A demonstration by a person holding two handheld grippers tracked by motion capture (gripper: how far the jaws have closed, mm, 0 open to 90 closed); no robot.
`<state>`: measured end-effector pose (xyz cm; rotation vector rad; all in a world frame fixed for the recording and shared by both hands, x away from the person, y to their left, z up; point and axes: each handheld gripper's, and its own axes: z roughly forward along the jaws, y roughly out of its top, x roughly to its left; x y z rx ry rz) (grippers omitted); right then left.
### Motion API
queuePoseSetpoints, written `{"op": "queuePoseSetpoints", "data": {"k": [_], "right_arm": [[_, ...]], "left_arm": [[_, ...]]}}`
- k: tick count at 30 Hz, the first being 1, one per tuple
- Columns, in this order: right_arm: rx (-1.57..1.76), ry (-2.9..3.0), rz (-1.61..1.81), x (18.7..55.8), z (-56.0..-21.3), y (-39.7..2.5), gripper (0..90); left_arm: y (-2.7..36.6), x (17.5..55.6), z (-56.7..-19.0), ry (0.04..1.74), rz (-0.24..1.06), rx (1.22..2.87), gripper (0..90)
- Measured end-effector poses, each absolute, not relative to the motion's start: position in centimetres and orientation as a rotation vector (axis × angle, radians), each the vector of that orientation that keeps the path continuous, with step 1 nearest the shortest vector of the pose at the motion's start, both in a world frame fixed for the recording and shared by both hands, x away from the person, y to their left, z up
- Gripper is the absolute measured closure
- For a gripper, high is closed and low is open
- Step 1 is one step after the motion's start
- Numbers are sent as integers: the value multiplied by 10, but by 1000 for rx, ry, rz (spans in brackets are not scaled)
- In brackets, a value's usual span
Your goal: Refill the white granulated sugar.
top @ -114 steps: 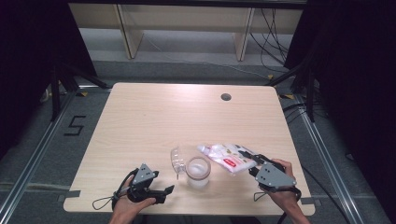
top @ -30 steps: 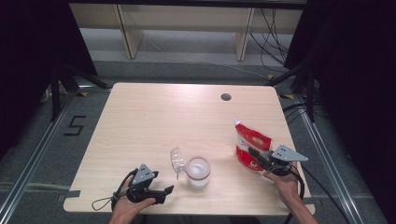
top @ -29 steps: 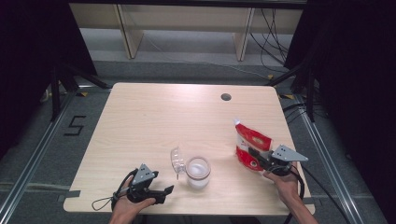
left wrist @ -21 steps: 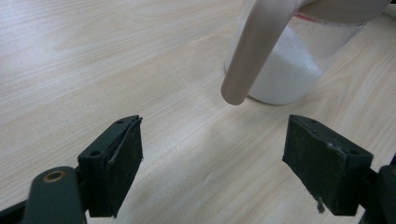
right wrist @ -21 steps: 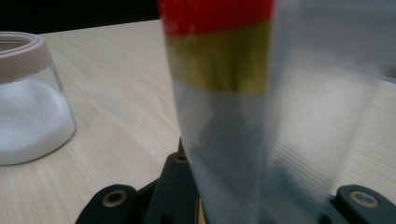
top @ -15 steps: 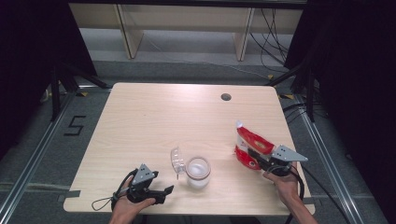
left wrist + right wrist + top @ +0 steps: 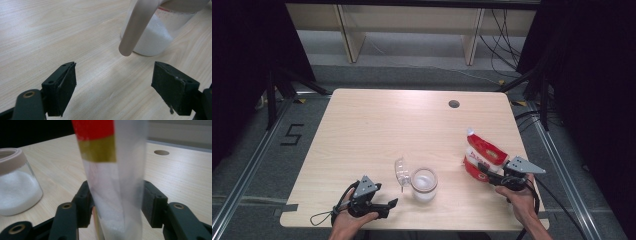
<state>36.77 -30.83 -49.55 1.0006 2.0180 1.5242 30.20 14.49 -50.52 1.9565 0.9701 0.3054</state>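
The right gripper (image 7: 490, 171) has its jaws closed on the lower part of a red-and-clear bag (image 7: 482, 155) of white powder, the film pinched flat between the pads (image 7: 150, 202). In the last few seconds the bag has come up off the tabletop (image 7: 377, 130), where it lay flat beside the jar; now it is raised at the right side, tilted, its top end leaning up and away from the person. That suggests the pick-up is done and the next step is carrying the bag over to pour.

The left gripper (image 7: 388, 204) has not moved. Its jaws stand wide open with nothing between them, resting low near the front edge and pointing toward the jar.

The glass jar (image 7: 424, 184) stands upright near the front middle, partly filled with white powder, its mouth open. Its clear lid (image 7: 401, 171) hangs tipped up at the jar's left side. The bag is well apart from the jar, to its right.
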Motion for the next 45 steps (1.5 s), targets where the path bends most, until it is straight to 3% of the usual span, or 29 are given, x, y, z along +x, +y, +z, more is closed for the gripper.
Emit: {"op": "queuePoseSetpoints", "data": {"k": [9,24,45], "right_arm": [[1039,1987,1479,368,-492,-312,295],[1066,2027,1401,335,-473,-321,249],[1109,2126,1303,300,-476,-314,240]], "left_arm": [[148,302,-503,958,307,1996,191],[146,302,-504,998,309,1944,191],[147,303,-504,1005,304,1940,191]]}}
